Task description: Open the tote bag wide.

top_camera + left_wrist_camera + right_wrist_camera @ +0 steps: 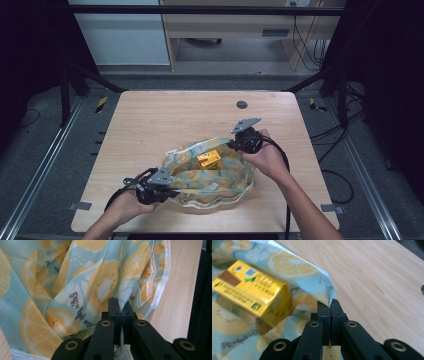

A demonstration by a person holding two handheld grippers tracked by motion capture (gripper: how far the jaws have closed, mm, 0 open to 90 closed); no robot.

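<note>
The left hand-held gripper [167,192] was at the near left side of the tabletop [150,120]. Its jaws were squeezed tight on a fold of the lemon-print bag [210,175]. In the left gripper view, the thin cloth of the bag [82,290] ran right down between the two black jaws, so it was holding the bag's near edge.

The bag lay crumpled in the middle of the tabletop, a bit toward the person. It was light blue with yellow lemon slices and a white hem. Its mouth was open and facing up. Inside it sat a small yellow juice carton [209,159], lying on its side. In the right gripper view the carton [249,292] rested on the cloth, just beside the jaws but not touching them.

The right hand-held gripper [234,143] was at the far right edge of the bag. Its jaws were pressed together on the bag's rim [322,293], and the cloth edge went in between them.

So both grippers had a pinch of the bag, one on each side of the mouth. It looked like the carton was already in, and the step in hand was taking hold of the bag's edges. The next move would likely be to lift or pull the two edges together. Both pinches would need to stay tight, because the cloth was thin and slippery. The pull should be even, or the carton might tip out.
</note>
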